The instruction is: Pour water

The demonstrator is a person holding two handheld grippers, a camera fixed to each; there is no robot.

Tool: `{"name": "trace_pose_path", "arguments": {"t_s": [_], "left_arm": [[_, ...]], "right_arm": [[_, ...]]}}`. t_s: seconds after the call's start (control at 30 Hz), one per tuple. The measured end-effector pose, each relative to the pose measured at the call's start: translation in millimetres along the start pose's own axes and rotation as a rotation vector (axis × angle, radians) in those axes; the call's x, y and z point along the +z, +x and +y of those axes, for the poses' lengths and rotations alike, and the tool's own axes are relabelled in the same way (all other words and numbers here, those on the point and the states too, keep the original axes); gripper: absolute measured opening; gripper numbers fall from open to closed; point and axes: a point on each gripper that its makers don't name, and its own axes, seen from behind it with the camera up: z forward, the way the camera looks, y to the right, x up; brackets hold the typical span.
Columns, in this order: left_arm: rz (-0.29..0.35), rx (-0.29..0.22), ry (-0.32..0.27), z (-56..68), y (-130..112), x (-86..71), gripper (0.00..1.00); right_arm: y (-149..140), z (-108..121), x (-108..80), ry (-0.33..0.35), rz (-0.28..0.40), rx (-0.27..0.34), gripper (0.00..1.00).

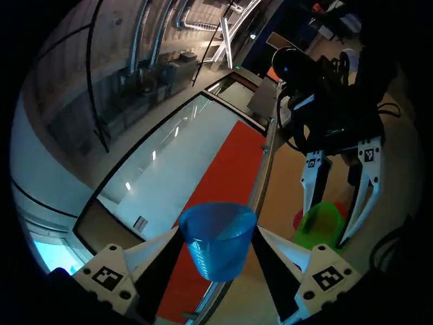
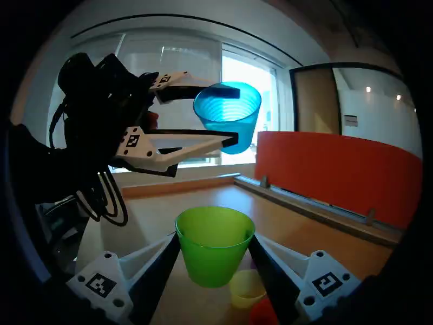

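A translucent blue cup [image 1: 217, 249] sits between the fingers of my left gripper [image 1: 217, 233], which is shut on it. In the right gripper view that left gripper [image 2: 236, 115] holds the blue cup [image 2: 224, 111] high and tipped on its side, mouth towards the camera, above and behind the green cup [image 2: 215, 249]. My right gripper [image 2: 215, 238] is shut on the green cup, upright just above the table. The left gripper view shows the right gripper [image 1: 325, 233] with the green cup [image 1: 320, 223] off to the right. I see no stream of water.
A wooden table [image 2: 303, 227] runs to an orange partition [image 2: 335, 173] with a metal rail at its foot. A yellow cup [image 2: 246, 290] and a red cup [image 2: 263, 315] stand on the table under the green one. A bright window [image 2: 243, 76] lies behind.
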Motion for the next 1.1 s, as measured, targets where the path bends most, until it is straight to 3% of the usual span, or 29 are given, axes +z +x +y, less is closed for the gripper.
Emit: {"name": "trace_pose_path", "arguments": {"t_s": [0.6, 1.1], "left_arm": [[0.004, 0.056, 0.024, -6.0, 5.2, 1.4, 0.85], [0.012, 0.094, 0.024, -3.1, 9.7, 3.5, 0.85]], "right_arm": [[1.9, 3.7, 0.9, -0.005, 0.006, -0.003, 0.90], [6.0, 3.8, 1.5, -0.004, 0.015, -0.008, 0.90]]}}
